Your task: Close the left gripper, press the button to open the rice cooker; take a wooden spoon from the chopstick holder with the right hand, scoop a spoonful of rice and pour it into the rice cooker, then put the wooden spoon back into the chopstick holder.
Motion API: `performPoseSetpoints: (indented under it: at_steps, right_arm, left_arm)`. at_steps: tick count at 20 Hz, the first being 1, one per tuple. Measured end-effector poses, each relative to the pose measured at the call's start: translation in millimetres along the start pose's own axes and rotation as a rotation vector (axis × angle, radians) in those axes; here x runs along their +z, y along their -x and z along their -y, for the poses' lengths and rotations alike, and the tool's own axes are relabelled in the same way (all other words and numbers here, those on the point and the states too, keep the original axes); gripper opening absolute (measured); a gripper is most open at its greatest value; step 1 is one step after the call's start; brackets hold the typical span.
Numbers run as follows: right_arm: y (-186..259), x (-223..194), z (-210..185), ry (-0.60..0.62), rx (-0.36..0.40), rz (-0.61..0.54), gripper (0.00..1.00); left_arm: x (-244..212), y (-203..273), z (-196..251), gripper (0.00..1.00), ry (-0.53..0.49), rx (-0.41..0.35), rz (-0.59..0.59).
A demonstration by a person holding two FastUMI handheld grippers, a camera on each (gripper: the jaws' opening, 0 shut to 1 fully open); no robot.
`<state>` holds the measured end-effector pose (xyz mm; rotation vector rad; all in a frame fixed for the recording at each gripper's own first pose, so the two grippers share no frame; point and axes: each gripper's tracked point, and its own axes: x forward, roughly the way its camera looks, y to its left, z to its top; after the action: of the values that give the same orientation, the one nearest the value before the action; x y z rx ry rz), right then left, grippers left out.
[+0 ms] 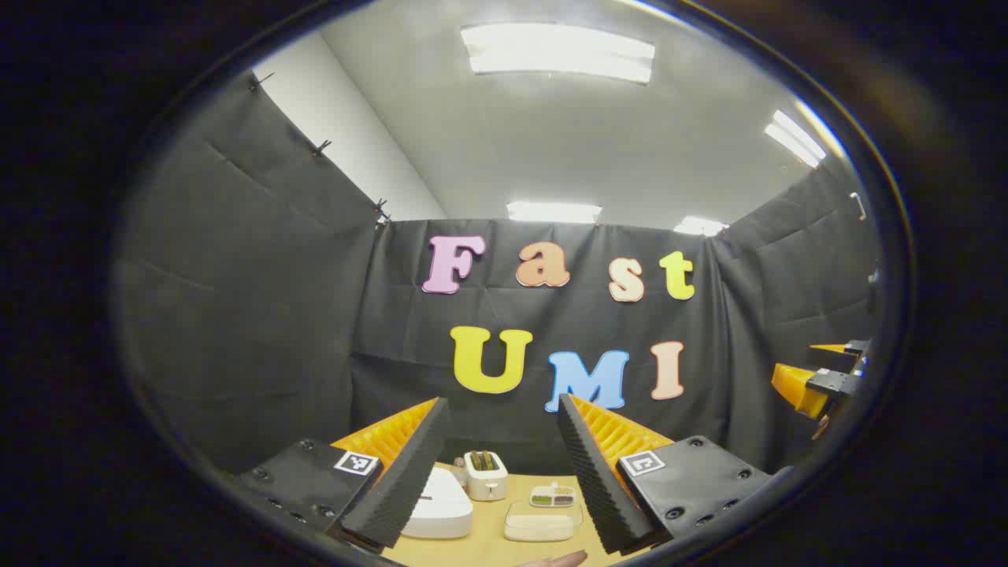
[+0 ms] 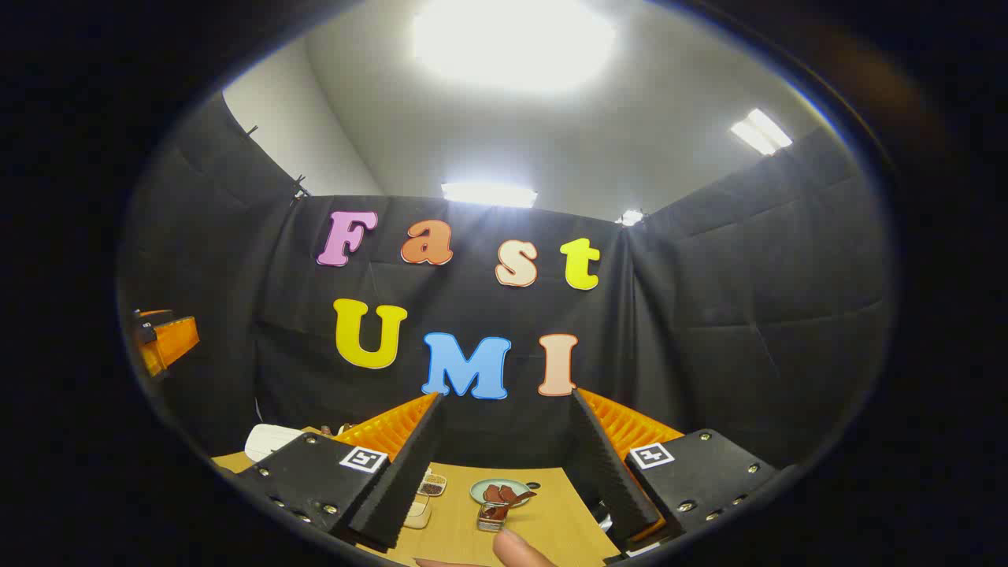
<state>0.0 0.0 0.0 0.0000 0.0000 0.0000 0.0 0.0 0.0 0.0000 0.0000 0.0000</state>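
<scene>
On the left, the left gripper (image 1: 504, 465) is hovering high with its jaws spread wide and empty, aiming over the closed white rice cooker (image 1: 437, 504) on the wooden table (image 1: 488, 543), so the button press is still waiting. Moving right, the right gripper (image 2: 508, 465) is also gaping with nothing between its fingers, looking down on a plate (image 2: 500, 492); I'm seeing no wooden spoon yet.

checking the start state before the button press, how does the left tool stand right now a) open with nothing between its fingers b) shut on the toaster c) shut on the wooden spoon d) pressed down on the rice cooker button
a, since in the left gripper view the left tool has its fingers spread wide apart with nothing between them, held up above the table, with the white rice cooker and the toaster lying beyond it, untouched.
</scene>
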Motion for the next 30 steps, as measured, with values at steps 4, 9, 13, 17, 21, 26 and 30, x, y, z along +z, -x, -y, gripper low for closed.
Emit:
performPoseSetpoints:
  at_steps: [4,9,13,17,21,26,30]
  right_arm:
    - [0.2,-7.5,-14.1,-0.011,0.052,-0.031,0.96]
    - [0.2,-7.6,-24.9,-0.003,0.074,-0.043,0.96]
    - [-3.0,-6.9,-34.8,0.003,0.072,-0.042,0.96]
    - [-7.5,-8.5,-50.2,0.018,0.066,-0.050,0.96]
    - [-9.1,-16.0,-70.2,0.038,0.052,-0.067,0.96]
    - [-14.1,-33.0,-94.7,0.102,0.063,-0.102,0.96]
    - [-40.0,-50.4,-105.6,0.153,0.113,-0.137,0.96]
  left_arm:
    - [-2.4,1.0,0.8,0.95,-0.030,0.004,-0.012]
    - [2.6,6.5,-4.4,0.92,-0.060,0.012,-0.012]
    - [1.7,7.7,-4.8,0.92,-0.058,0.005,-0.028]
    - [-8.8,13.1,-28.4,0.92,-0.046,0.005,-0.043]
    - [-34.8,-6.0,-54.1,0.92,-0.023,0.018,-0.072]
    - [-118.3,-52.2,-100.8,0.76,-0.030,0.124,-0.236]
    - [-194.6,-92.0,-146.1,0.33,-0.086,0.281,-0.376]
